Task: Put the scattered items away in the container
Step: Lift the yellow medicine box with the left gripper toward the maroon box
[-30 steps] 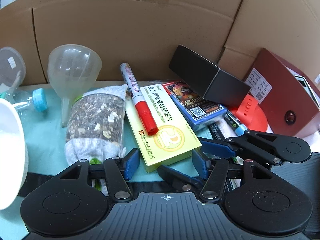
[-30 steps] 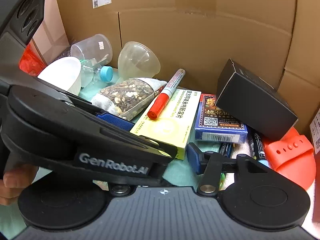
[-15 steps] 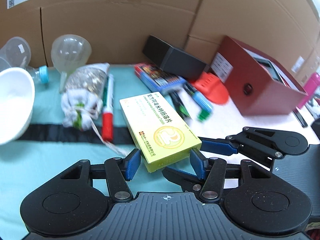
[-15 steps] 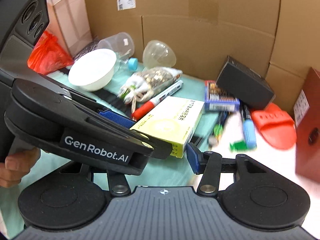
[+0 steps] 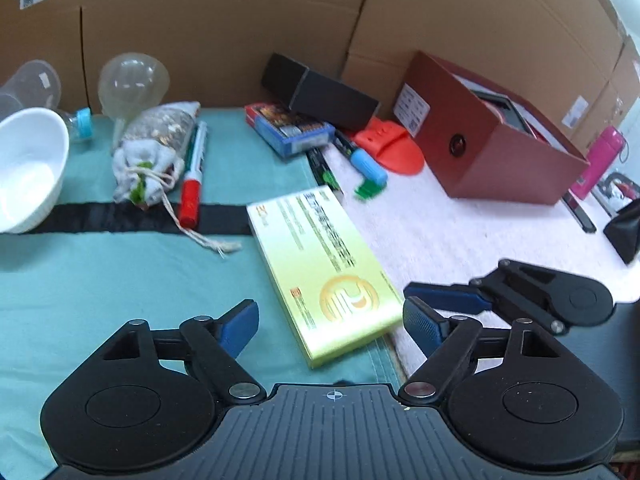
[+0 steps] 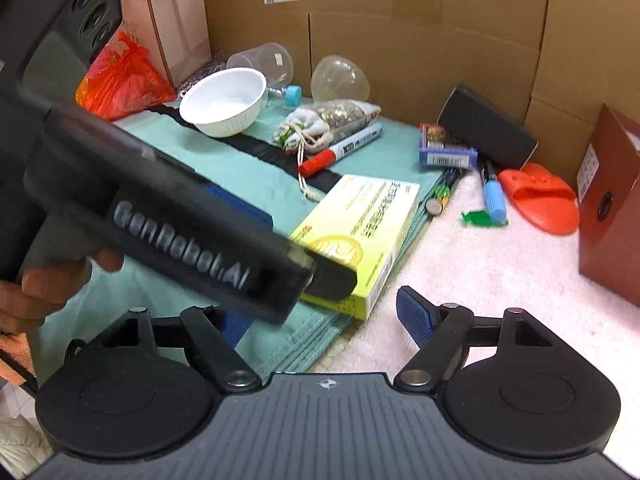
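Observation:
A yellow-green medicine box (image 5: 326,276) lies on the teal cloth between the open fingers of my left gripper (image 5: 330,322), touching neither pad. It also shows in the right wrist view (image 6: 368,236). My right gripper (image 6: 320,320) is open and empty just right of the box; the left gripper's body hides its left finger. The red-brown container box (image 5: 492,148) stands open at the back right. A red marker (image 5: 193,176), a drawstring pouch (image 5: 154,148), a blue card pack (image 5: 290,128), a blue-capped marker (image 5: 362,158) and an orange slipper (image 5: 390,146) lie scattered.
A white bowl (image 5: 26,168), a clear funnel (image 5: 132,84) and a plastic cup (image 5: 30,82) sit at the left. A black box (image 5: 320,94) leans against the cardboard wall (image 5: 220,28). A pink bottle (image 5: 600,160) stands far right. An orange bag (image 6: 120,80) lies far left.
My left gripper pulled the medicine box back out of the pile toward the near edge, then opened and let it go on the cloth. Both grippers drew back from the items.

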A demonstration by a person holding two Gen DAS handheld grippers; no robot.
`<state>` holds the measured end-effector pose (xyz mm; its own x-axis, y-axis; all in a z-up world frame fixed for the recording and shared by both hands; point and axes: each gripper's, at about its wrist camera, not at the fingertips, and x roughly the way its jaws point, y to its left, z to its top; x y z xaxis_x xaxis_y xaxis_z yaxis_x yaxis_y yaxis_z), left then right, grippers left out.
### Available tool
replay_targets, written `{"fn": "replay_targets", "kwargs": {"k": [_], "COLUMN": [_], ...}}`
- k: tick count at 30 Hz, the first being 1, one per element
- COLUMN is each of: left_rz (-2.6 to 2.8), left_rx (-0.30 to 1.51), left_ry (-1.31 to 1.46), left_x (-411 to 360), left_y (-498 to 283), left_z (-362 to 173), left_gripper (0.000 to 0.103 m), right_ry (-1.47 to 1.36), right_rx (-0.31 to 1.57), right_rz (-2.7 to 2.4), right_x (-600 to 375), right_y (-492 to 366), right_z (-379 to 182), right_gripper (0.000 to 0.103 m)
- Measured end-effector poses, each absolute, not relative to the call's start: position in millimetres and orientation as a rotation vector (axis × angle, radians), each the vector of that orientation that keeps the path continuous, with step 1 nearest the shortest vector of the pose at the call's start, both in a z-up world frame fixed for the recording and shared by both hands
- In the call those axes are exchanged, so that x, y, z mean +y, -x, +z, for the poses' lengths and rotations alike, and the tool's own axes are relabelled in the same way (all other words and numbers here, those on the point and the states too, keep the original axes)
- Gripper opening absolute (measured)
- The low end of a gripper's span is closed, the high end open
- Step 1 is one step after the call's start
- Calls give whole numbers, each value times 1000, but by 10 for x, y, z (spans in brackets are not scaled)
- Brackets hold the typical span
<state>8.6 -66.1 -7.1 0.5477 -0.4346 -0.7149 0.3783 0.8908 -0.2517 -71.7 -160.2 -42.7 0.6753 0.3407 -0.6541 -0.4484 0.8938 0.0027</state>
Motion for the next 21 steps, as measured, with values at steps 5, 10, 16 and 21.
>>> {"fn": "replay_targets", "kwargs": {"k": [5, 10, 16, 21], "left_rz": [-494, -503, -505, -531], "left_rx": [893, 925, 933, 923], "left_ry": [101, 128, 141, 87], "left_x": [-680, -664, -691, -724], "left_y": [-274, -400, -481, -449], "left_z": [-121, -229, -250, -241], "left_gripper": [87, 80, 82, 79], "right_ry": [135, 95, 61, 49], "right_rx": [687, 693, 710, 714], "right_rz": [447, 420, 404, 400], "right_x": [-1552, -1540, -1534, -1542], "right_y": [613, 462, 372, 372], "right_z": [-417, -472, -529, -545], "right_gripper": [81, 81, 82, 81]}}
